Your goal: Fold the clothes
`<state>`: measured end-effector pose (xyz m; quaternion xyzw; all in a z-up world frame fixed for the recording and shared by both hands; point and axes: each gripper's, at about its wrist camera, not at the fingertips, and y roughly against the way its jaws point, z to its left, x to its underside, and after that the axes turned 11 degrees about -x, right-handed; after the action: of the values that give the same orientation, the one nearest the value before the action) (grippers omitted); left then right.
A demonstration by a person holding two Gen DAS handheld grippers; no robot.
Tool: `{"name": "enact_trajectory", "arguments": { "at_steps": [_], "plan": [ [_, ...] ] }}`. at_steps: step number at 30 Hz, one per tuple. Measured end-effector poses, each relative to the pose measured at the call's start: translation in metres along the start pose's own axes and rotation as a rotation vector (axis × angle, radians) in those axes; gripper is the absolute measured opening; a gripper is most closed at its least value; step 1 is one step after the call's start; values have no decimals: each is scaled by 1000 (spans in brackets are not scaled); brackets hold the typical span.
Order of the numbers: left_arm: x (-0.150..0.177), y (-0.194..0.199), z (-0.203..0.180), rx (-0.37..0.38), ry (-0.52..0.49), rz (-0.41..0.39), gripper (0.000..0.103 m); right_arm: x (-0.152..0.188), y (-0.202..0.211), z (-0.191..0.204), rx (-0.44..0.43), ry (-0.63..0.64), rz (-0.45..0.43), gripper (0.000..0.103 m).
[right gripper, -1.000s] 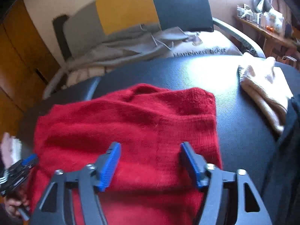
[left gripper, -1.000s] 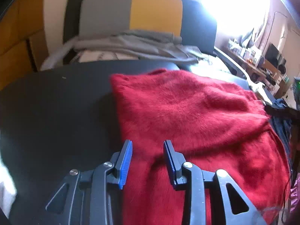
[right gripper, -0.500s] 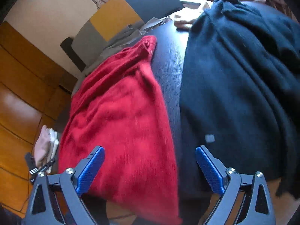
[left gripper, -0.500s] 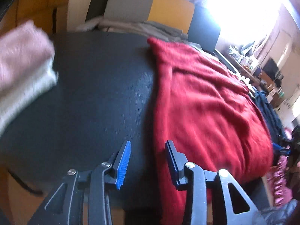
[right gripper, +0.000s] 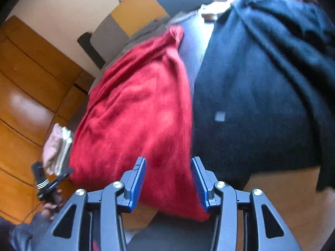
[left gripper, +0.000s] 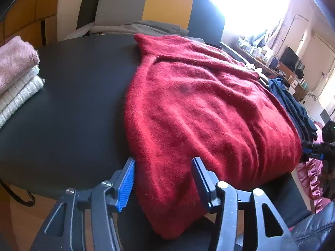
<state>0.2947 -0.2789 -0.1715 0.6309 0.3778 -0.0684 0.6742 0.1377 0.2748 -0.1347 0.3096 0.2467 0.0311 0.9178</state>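
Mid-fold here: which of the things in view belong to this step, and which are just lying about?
In play:
red sweater
left gripper, opening
right gripper, closing
black table

Lying about:
navy garment
folded pink and cream knits
grey clothes on chair

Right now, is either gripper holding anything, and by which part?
Nothing gripped yet. The left gripper, opening, and the right gripper, closing, each straddle the red sweater's overhanging near edge, pads not pressing.
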Motion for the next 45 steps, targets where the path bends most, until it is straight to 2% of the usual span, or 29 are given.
{"name": "enact_trajectory", "arguments": {
  "at_steps": [3, 7, 9, 11, 12, 14, 17, 21, 25, 28, 31, 32, 33, 34, 35, 36, 37, 39, 40, 41, 45],
  "plan": [
    [0, 0, -6, -22, -6, -5, 59, 16, -2, -1, -7, -1, 58, 47],
    [-2, -1, -17, -8, -28, -14, 59, 19, -19, -12, -12, -62, 15, 47],
    [-1, -3, -26, -42, -88, -21, 59, 15, -26, -1, -25, -26, 24, 45],
    [0, -4, -30, -69, -125, -28, 59, 8, -32, 22, -60, 52, 51, 28],
    [0, -4, -30, -70, -122, -28, 59, 5, -35, 31, -69, 81, 59, 28],
    [1, -3, -27, -60, -97, -23, 59, -2, -37, 37, -62, 113, 54, 28],
    [4, -1, -21, -42, -58, -25, 59, -11, -49, 31, -8, 109, 35, 29],
    [6, -2, -14, -12, 0, -35, 59, -11, -50, 20, -46, 92, 20, 29],
    [1, -4, 0, 59, 115, -11, 59, -10, -48, 10, -105, 45, 1, 30],
    [-3, -6, 0, 63, 125, 26, 59, -11, -49, 3, -142, -16, -10, 30],
    [-8, -7, -5, 30, 99, 62, 58, -9, -49, 10, -124, 19, -7, 31],
    [-9, -8, -7, 15, 89, 71, 54, -9, -50, 14, -111, 43, -2, 36],
    [-10, -8, -8, 3, 83, 81, 45, -8, -51, 18, -113, 62, 3, 42],
    [-10, -10, -4, 24, 110, 90, 7, -7, -52, 24, -120, 91, 17, 56],
    [-10, -11, -1, 45, 138, 100, 8, -7, -55, 31, -103, 118, 40, 63],
    [-10, -12, 3, 65, 165, 109, 8, -7, -58, 37, -85, 143, 63, 63],
    [-10, -14, 7, 85, 191, 118, 8, -9, -60, 41, -53, 142, 80, 62],
    [-10, -14, 9, 101, 212, 120, 7, -12, -61, 41, -3, 124, 104, 47],
    [-11, -15, 11, 112, 219, 124, 7, -12, -60, 40, 22, 118, 122, 27],
    [-12, -14, 12, 133, 227, 128, 7, -13, -60, 39, 44, 111, 138, 14],
    [-19, -14, 17, 226, 240, 138, 7, -11, -59, 30, 0, 66, 182, 14]
  ]
}}
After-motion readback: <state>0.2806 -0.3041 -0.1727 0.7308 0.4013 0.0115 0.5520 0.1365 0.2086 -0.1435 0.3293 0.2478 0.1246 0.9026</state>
